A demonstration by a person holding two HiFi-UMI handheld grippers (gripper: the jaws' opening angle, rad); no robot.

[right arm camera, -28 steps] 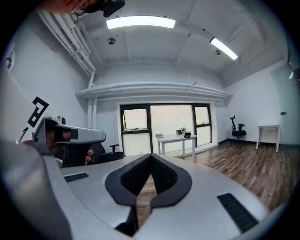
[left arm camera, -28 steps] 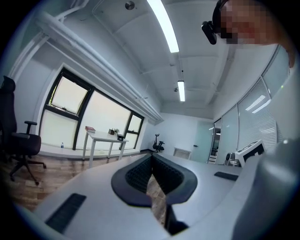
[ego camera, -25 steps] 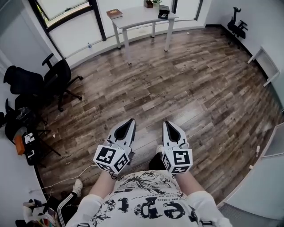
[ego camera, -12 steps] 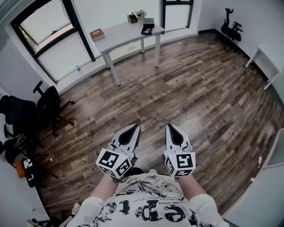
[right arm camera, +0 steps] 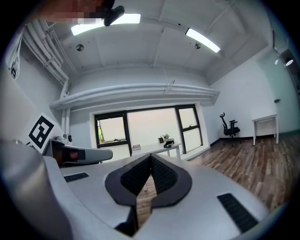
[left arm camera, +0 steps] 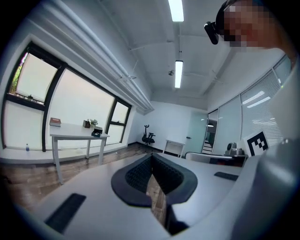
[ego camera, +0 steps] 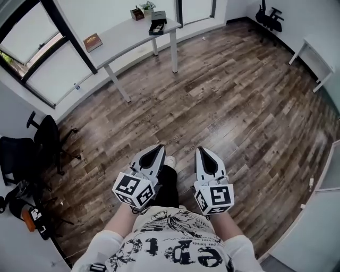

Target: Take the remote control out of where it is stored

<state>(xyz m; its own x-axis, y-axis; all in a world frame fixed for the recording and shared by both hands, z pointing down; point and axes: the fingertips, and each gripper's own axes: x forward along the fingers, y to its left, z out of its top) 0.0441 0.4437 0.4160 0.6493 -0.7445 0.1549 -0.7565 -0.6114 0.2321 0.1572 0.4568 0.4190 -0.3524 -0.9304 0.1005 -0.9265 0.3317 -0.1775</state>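
Observation:
No remote control shows in any view. A white table [ego camera: 127, 34] stands by the windows at the far side of the room, with a black box [ego camera: 157, 24], a brown book [ego camera: 92, 41] and a small plant [ego camera: 144, 8] on it. My left gripper [ego camera: 159, 145] and right gripper [ego camera: 199, 149] are held side by side at waist height, far from the table, above the wooden floor. Both are shut with nothing between the jaws. The left gripper [left arm camera: 151, 157] has the table [left arm camera: 77, 136] to its left. The right gripper [right arm camera: 151, 156] points at the table [right arm camera: 154, 148].
Black office chairs [ego camera: 45, 138] and clutter stand along the left wall. A black chair [ego camera: 268, 16] and a white desk [ego camera: 313, 50] are at the far right. A pale wall or door [ego camera: 319, 223] runs along the right. Wooden floor [ego camera: 234, 101] lies between me and the table.
The person has walked forward and turned: the table and windows have shifted left and nearer in the head view. Both grippers stay shut in the same pose.

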